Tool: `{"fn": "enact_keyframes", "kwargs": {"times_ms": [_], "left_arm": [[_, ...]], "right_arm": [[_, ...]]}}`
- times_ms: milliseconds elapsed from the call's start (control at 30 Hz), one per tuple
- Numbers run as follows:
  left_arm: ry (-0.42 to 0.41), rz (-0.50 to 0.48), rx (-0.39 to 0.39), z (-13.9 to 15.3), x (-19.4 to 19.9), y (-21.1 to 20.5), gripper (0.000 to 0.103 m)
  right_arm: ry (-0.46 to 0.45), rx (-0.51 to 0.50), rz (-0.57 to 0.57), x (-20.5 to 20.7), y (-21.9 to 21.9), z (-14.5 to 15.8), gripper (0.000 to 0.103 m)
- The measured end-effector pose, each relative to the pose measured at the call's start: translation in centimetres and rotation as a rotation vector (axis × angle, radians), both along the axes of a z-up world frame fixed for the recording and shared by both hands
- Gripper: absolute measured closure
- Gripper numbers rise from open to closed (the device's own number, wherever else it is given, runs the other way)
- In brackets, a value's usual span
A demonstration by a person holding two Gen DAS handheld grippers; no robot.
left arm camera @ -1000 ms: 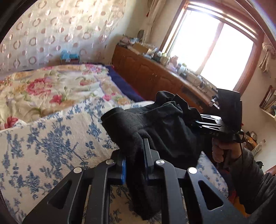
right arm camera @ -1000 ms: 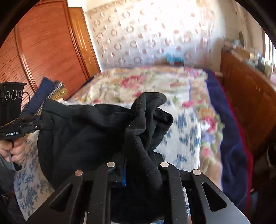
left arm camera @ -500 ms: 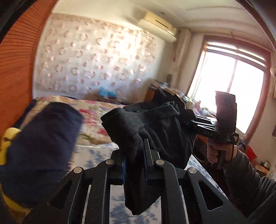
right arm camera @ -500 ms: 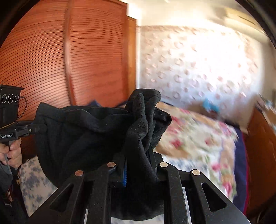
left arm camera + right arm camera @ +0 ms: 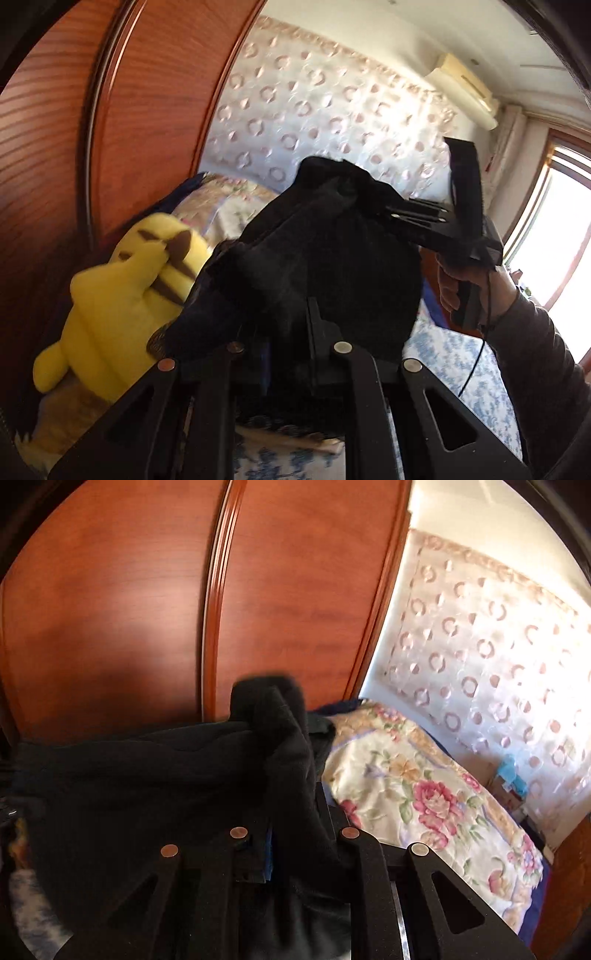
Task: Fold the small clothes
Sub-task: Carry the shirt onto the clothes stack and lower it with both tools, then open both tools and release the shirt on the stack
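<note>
- While both hand-held grippers hold it up off the bed, the black garment (image 5: 317,266) hangs bunched between them, clear of the bedding.
- Nearest in the left wrist view, the left hand-held gripper (image 5: 291,332) has its jaws drawn narrow and pinched on a fold of the black cloth, which drapes over and below them.
- Nearest in the right wrist view, the right hand-held gripper (image 5: 291,834) is likewise closed narrow on a thick roll of the same garment (image 5: 177,775), with the cloth stretching away to the left.
- Just behind the cloth on the left of the left wrist view sits a yellow plush toy (image 5: 122,295), touching or nearly touching the fabric; I cannot tell which.
- To the right, a hand (image 5: 469,284) in a grey sleeve (image 5: 535,362) grips the handle of the right gripper (image 5: 391,216), whose tips are buried in the garment.
- Below lies a blue-patterned sheet (image 5: 454,354).
- Further back the bed carries a floral quilt (image 5: 424,794).
- Beyond stand a wooden wardrobe (image 5: 147,590), a circle-patterned curtain (image 5: 498,646), an air conditioner (image 5: 465,88) and a bright window (image 5: 554,251).
</note>
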State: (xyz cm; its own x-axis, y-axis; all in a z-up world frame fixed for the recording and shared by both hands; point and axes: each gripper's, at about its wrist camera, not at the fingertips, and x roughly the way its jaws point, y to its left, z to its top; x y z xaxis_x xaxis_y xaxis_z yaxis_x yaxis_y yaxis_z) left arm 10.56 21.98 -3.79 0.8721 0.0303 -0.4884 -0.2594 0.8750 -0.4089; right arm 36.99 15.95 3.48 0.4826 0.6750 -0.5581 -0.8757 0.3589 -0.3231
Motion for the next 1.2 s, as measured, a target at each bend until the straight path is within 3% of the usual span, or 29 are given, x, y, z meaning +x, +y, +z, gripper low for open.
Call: {"fn": "enact_keyframes", "kwargs": {"times_ms": [100, 233, 400, 500, 600, 667, 767, 933, 1200], "left_arm": [[0.030, 0.004, 0.000, -1.3, 0.5, 0.2, 0.087], [0.043, 0.007, 0.012, -1.2, 1.0, -0.1, 0.087], [0.053, 0.014, 0.060, -0.7, 0.8, -0.3, 0.081], [0.045, 0.025, 0.102, -0.2, 0.2, -0.4, 0.063], [0.019, 0.038, 0.153, 0.7, -0.8, -0.7, 0.045], [-0.005, 0.053, 0.184, 1.4, -1.6, -1.0, 0.023], [-0.021, 0.069, 0.240, 2.5, -2.4, -1.6, 0.017], [-0.029, 0.057, 0.314, 3.5, -3.3, -3.7, 0.016], [-0.024, -0.028, 0.347, 3.7, -3.7, -8.2, 0.016]], "right_arm": [[-0.004, 0.013, -0.011, 0.6, 2.3, -1.8, 0.084], [0.057, 0.036, -0.030, 2.1, 2.8, -1.9, 0.081], [0.136, 0.113, -0.108, 1.9, 1.2, 0.6, 0.052], [0.140, 0.158, -0.111, 0.7, -0.3, 1.8, 0.039], [0.128, 0.170, -0.109, -1.1, -1.4, 2.2, 0.036], [0.132, 0.178, -0.116, -2.3, -2.4, 2.4, 0.035], [0.134, 0.195, -0.125, -4.7, -5.2, 2.2, 0.034], [0.145, 0.225, -0.156, -9.1, -10.9, 2.3, 0.031], [0.135, 0.278, -0.249, -15.2, -18.3, 1.7, 0.024]]}}
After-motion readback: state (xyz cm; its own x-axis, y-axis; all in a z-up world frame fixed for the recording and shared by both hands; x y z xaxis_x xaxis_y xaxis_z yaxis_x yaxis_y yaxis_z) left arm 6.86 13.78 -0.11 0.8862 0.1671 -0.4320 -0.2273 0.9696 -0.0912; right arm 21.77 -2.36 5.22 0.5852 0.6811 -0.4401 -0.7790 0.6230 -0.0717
